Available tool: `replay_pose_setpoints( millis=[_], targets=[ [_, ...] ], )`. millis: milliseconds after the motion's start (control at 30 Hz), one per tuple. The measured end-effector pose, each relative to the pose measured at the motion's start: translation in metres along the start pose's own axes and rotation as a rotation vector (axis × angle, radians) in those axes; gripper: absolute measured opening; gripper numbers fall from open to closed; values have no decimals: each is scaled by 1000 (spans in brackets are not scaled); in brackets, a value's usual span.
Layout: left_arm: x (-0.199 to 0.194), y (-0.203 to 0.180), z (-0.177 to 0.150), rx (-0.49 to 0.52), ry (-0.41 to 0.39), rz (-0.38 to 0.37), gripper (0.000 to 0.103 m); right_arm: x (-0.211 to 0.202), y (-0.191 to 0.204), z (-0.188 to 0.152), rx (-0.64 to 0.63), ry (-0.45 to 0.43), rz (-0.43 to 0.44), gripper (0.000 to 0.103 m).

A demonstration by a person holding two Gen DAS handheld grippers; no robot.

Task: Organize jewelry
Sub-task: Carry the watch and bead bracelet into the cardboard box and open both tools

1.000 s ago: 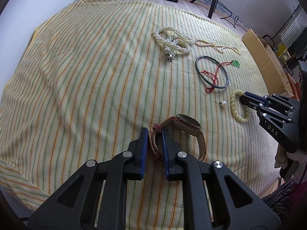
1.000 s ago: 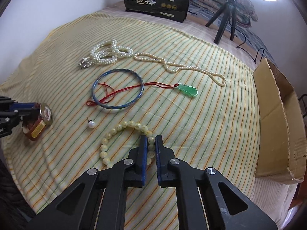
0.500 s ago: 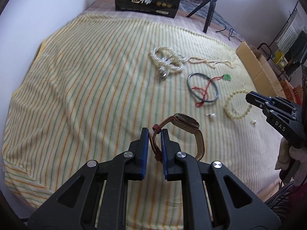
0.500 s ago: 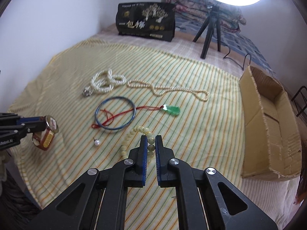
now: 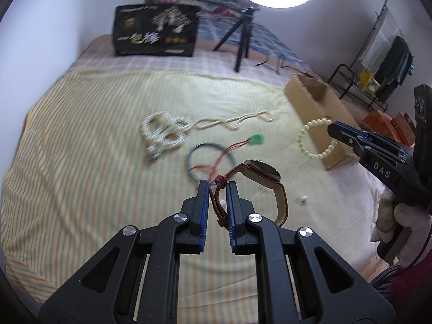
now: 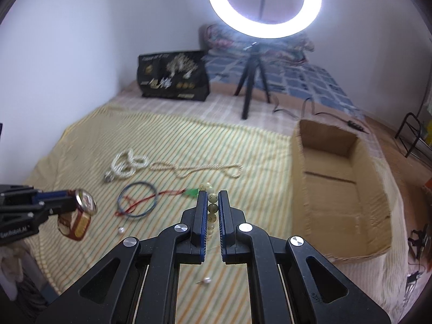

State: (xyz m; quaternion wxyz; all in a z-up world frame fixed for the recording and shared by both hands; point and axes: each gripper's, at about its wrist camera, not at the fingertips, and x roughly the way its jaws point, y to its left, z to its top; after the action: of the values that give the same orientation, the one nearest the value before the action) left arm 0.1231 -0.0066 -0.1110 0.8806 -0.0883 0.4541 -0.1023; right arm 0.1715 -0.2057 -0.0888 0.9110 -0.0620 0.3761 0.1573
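Above the striped bedspread (image 5: 81, 162), the left tongs (image 5: 218, 189) pinch the woven red strap of a wristwatch (image 5: 259, 174), holding it clear of the bed with its face tilted upward; from the right wrist view the same watch (image 6: 81, 210) hangs at the far left, off the cloth. The right tongs (image 6: 213, 202) are pressed onto a pale bead bracelet (image 6: 212, 205), which dangles in a loop in the air; in the left wrist view that bracelet (image 5: 310, 140) hangs in front of the near wall of the cardboard box (image 5: 318, 108).

On the bedspread lie a coiled pearl necklace (image 6: 125, 166), a thinner strand of beads (image 6: 199, 168) stretching off to its right, and a blue bangle (image 6: 137, 199) with a red cord (image 6: 151, 197) crossing it and ending in a green pendant (image 6: 192, 192). Two loose pearl earrings rest apart on the cloth, one (image 6: 121, 230) near the bangle and one (image 6: 206, 280) below the right tongs.

The open box (image 6: 337, 189) sits at the right edge of the bed. Farther back stand a black printed gift box (image 6: 172, 77) and a ring light (image 6: 264, 2) on a small tripod (image 6: 252, 81).
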Motion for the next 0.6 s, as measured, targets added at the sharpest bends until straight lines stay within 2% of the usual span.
replay_pose_setpoints(
  millis=[267, 600],
  targets=[
    [16, -53, 24, 57, -22, -52, 11, -12, -51, 11, 72, -50, -55, 6],
    [49, -120, 49, 134, -22, -105, 11, 0, -121, 24, 147, -70, -117, 6]
  ],
)
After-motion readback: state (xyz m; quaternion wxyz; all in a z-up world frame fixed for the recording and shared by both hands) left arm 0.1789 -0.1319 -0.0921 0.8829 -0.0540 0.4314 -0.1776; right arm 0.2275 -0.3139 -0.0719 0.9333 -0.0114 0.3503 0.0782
